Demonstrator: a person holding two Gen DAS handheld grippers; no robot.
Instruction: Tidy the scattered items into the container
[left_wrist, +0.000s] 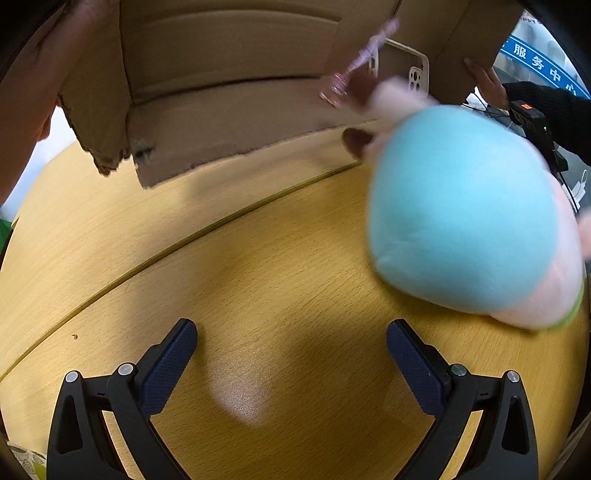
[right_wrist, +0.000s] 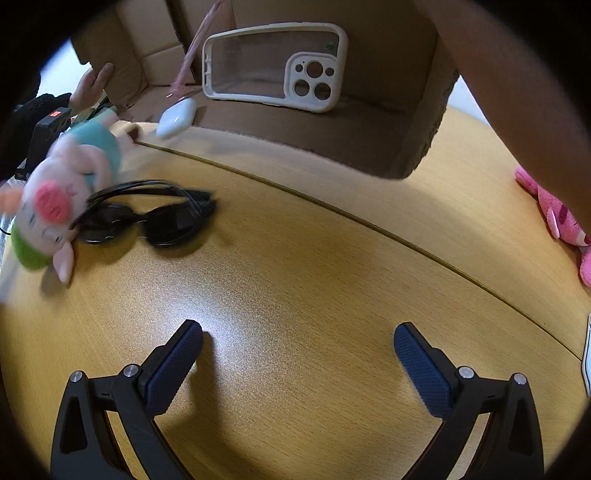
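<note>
A cardboard box (left_wrist: 207, 110) lies on its side with its mouth toward me, also in the right wrist view as the box (right_wrist: 369, 122). Inside lean a cream phone case (right_wrist: 275, 66) and a pink stick-like item (right_wrist: 192, 51); the case (left_wrist: 413, 70) shows in the left wrist view too. A blurred pig plush (left_wrist: 465, 210) with a turquoise back lies right of my left gripper (left_wrist: 291, 354), which is open and empty. The same plush (right_wrist: 62, 195) rests against black sunglasses (right_wrist: 147, 218). A small white case (right_wrist: 177, 116) sits at the box's lip. My right gripper (right_wrist: 298, 356) is open above bare wood.
A pink plush (right_wrist: 557, 218) lies at the right table edge. A person's hand (right_wrist: 92, 83) in a dark sleeve rests on the box flap, beside a black device (left_wrist: 528, 114). A seam (right_wrist: 369, 221) crosses the yellow wooden table (right_wrist: 295, 280).
</note>
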